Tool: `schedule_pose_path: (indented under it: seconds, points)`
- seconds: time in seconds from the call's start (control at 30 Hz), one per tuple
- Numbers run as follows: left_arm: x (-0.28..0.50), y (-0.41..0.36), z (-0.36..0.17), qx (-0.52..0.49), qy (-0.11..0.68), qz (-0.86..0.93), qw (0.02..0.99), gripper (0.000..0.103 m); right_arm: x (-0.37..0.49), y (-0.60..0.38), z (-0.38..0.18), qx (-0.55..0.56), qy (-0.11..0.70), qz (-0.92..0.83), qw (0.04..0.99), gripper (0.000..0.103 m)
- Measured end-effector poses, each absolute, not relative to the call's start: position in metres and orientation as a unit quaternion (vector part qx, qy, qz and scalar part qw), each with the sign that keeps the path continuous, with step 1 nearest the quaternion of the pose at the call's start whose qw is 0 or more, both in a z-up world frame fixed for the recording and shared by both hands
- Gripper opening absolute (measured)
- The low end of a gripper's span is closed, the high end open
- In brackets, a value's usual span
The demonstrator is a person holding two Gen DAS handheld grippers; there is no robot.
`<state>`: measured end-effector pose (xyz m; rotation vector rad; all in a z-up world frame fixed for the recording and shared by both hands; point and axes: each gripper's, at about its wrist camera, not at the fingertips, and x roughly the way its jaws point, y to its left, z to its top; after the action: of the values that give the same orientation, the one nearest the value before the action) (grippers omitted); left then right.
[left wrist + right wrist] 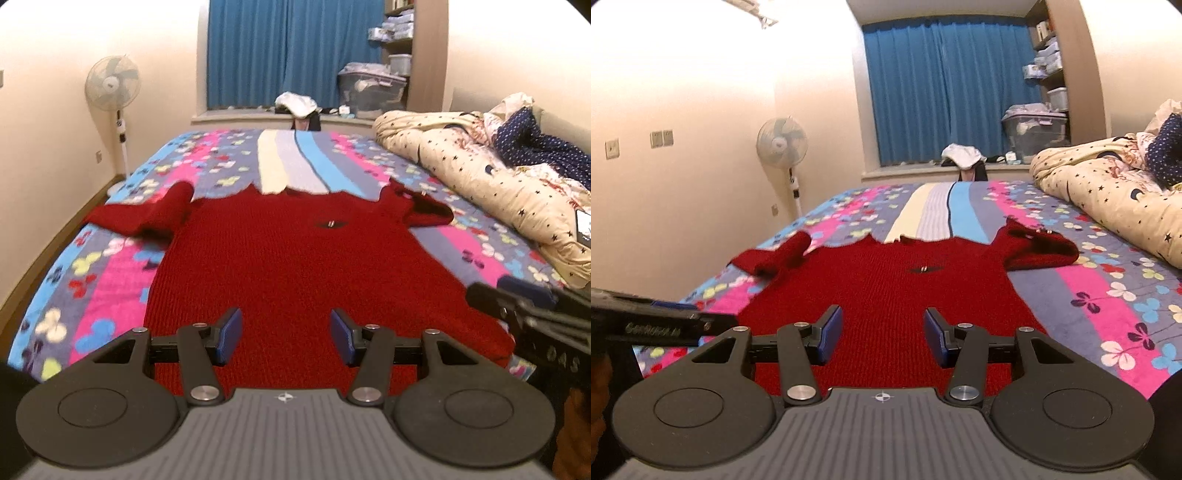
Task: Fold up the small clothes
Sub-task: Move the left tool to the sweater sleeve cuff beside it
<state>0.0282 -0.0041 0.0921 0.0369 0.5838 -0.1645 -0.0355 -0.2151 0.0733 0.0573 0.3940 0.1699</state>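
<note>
On the flowered bedspread [110, 273] a red knitted sweater [280, 266] lies spread flat, hem toward the near edge and neck at the far end, overlapping a striped cloth [288, 166] beyond it. Both sleeves are bunched: the left sleeve [147, 216] is doubled over on itself, and the right sleeve [424, 208] is crumpled beside the shoulder. A rolled quilt [480, 177] sits well to the right, apart from the sweater.

Above the near hem, the left gripper [286, 336] hangs with its jaws parted and nothing between the blue pads. The right gripper [882, 336] is likewise released and empty, over the hem's right half.

Judging by this layout, the body is smoothed and the sleeves come next. To do that well, each gripper should travel to its own sleeve and pinch near the cuff, taking only one layer of knit so the body beneath is not dragged. Lay the sleeve straight across the chest, level with the shoulders, then let go before pulling away. Knit stretches and clings, so a slow, low carry should keep the body flat. The chief risk is rucking the shoulder seam or pulling the striped cloth along.
</note>
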Motion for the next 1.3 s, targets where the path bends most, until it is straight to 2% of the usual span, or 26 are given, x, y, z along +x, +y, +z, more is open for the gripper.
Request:
schedule_pose_path:
  seconds: [0.17, 0.43, 0.7, 0.8, 0.87, 0.9, 0.97, 1.17, 1.3]
  points:
    - [0.057, -0.003, 0.11, 0.028, 0.275, -0.09, 0.957, 0.057, -0.031, -0.214, 0.086, 0.041, 0.188, 0.078, 0.978, 0.039]
    - [0.11, 0.015, 0.139, 0.059, 0.24, -0.112, 0.962, 0.052, -0.007, -0.222, 0.123, 0.027, 0.157, 0.098, 0.982, 0.039]
    - [0.178, 0.036, 0.139, 0.107, 0.218, -0.111, 0.964, 0.047, 0.094, -0.229, 0.131, -0.027, 0.166, 0.114, 0.979, 0.041]
    - [0.205, 0.057, 0.135, 0.083, 0.227, -0.09, 0.966, 0.04, 0.134, -0.234, 0.124, -0.014, 0.174, 0.109, 0.979, 0.041]
    - [0.222, 0.072, 0.13, 0.064, 0.238, -0.068, 0.967, 0.029, 0.158, -0.235, 0.118, -0.001, 0.18, 0.108, 0.978, 0.039]
    - [0.233, 0.082, 0.126, 0.051, 0.247, -0.053, 0.966, 0.027, 0.17, -0.235, 0.115, 0.002, 0.183, 0.107, 0.977, 0.036]
    - [0.248, 0.101, 0.119, 0.026, 0.261, -0.029, 0.965, 0.021, 0.191, -0.233, 0.108, 0.007, 0.187, 0.11, 0.976, 0.018]
    - [0.298, 0.165, 0.084, -0.05, 0.314, 0.061, 0.946, 0.021, 0.243, -0.217, 0.09, 0.013, 0.191, 0.139, 0.972, 0.018]
    - [0.336, 0.201, 0.068, -0.086, 0.329, 0.097, 0.935, 0.021, 0.279, -0.204, 0.07, 0.022, 0.226, 0.159, 0.961, 0.018]
